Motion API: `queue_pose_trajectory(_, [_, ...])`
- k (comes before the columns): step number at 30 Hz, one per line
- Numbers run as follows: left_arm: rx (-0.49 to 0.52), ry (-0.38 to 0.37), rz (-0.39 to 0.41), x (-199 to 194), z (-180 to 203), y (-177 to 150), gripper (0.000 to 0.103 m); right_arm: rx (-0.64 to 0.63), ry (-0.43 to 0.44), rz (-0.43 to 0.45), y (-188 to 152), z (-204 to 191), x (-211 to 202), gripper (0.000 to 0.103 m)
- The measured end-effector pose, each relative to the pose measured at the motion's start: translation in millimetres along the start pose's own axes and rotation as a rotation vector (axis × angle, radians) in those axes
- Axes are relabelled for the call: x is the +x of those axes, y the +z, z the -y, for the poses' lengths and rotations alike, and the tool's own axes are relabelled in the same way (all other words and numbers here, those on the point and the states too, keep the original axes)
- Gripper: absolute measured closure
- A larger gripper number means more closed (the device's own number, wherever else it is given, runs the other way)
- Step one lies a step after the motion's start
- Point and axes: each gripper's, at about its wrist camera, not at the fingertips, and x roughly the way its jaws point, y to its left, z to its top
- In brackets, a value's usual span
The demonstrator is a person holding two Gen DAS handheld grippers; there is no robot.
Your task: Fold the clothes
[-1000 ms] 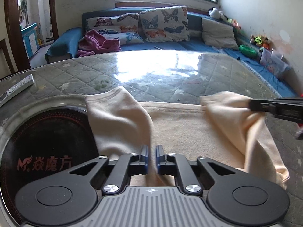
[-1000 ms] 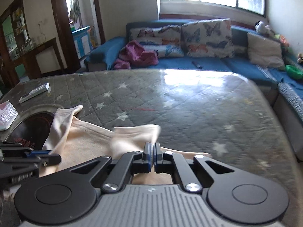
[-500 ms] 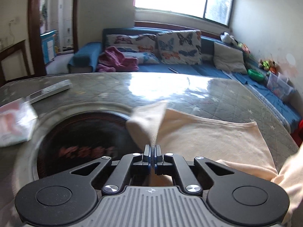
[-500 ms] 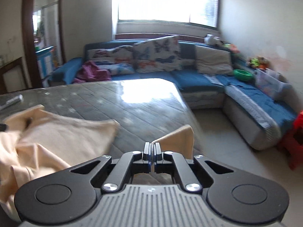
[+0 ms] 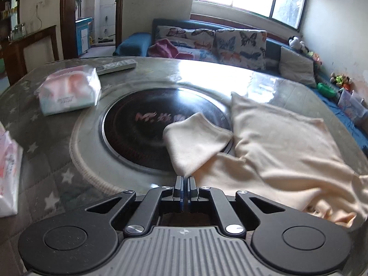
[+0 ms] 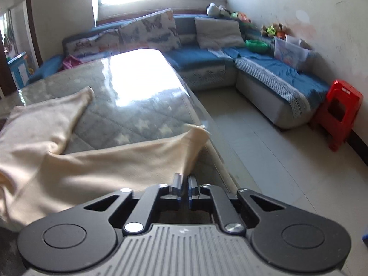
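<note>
While the cream garment (image 5: 283, 151) lies spread and rumpled over the near right part of the glass-topped table (image 5: 207, 73), we hold it at two points and no fold is yet visible. The left gripper (image 5: 185, 181) has its jaws clenched on a sleeve-like flap of the fabric, which rises from the fingertips and lies across the near right edge of the dark round hotplate (image 5: 142, 128) set into the table. The right gripper (image 6: 184, 182) has its jaws nearly closed with a narrow gap showing; a stretched corner of the garment (image 6: 115, 161) runs down to the fingertips near the right table edge, so we judge it to be grasping that corner, though the contact itself is hidden.

We judge the task to be at its opening stage: the cloth is being drawn out flat. The body of the garment shows deep wrinkles, and one far corner lies loose on the table. Remaining work, as we read it: flatten the cloth, bring the sleeves in, then fold the body.

A tissue pack (image 5: 69, 89) and a remote control (image 5: 116, 65) lie at the far left, well apart from the fabric.
</note>
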Motion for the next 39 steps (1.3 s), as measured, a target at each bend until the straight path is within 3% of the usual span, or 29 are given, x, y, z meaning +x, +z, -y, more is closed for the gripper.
queue_pose_trajectory(5, [0.008,0.020,0.004,-7.3,-3.0,-2.7,0.095,0.010,-0.041,0.039,2.3,7.6,-10.1,0.091])
queue_pose_trajectory(9, [0.026,0.009,0.029,-16.7,0.2,1.9,0.087,0.005,-0.036,0.065,9.1,7.4,-8.5,0.082])
queue_pose_trajectory(19, [0.102,-0.118,0.047,-25.1,37.0,4.8,0.086,-0.031,-0.010,0.020,30.3,-3.9,42.0,0.082])
queue_pose_trajectory(24, [0.176,-0.212,0.038,-23.1,63.6,1.4,0.087,-0.107,-0.011,0.036,33.8,-18.1,32.3,0.082])
queue_pose_trajectory(29, [0.309,-0.328,0.028,-20.5,100.7,-5.6,0.086,-0.182,0.148,0.052,36.4,-49.0,0.4,0.082])
queue_pose_trajectory(30, [0.340,-0.351,0.024,-20.0,107.4,-8.0,0.083,-0.203,0.202,0.049,36.5,-58.3,-6.4,0.082])
queue_pose_trajectory(31, [0.370,-0.367,0.017,-19.1,114.2,-10.1,0.070,-0.223,0.254,0.046,36.2,-68.6,-12.5,0.082])
queue_pose_trajectory(33, [0.432,-0.382,0.016,-17.5,126.8,-15.1,0.060,-0.265,0.351,0.037,35.1,-89.3,-21.8,0.082])
queue_pose_trajectory(35, [0.476,-0.394,0.012,-14.5,135.1,-19.2,0.060,-0.322,0.449,0.020,30.7,-115.8,-29.8,0.082])
queue_pose_trajectory(39, [0.526,-0.395,-0.013,-5.8,144.3,-27.6,0.062,-0.437,0.567,-0.005,21.9,-163.0,-40.1,0.082])
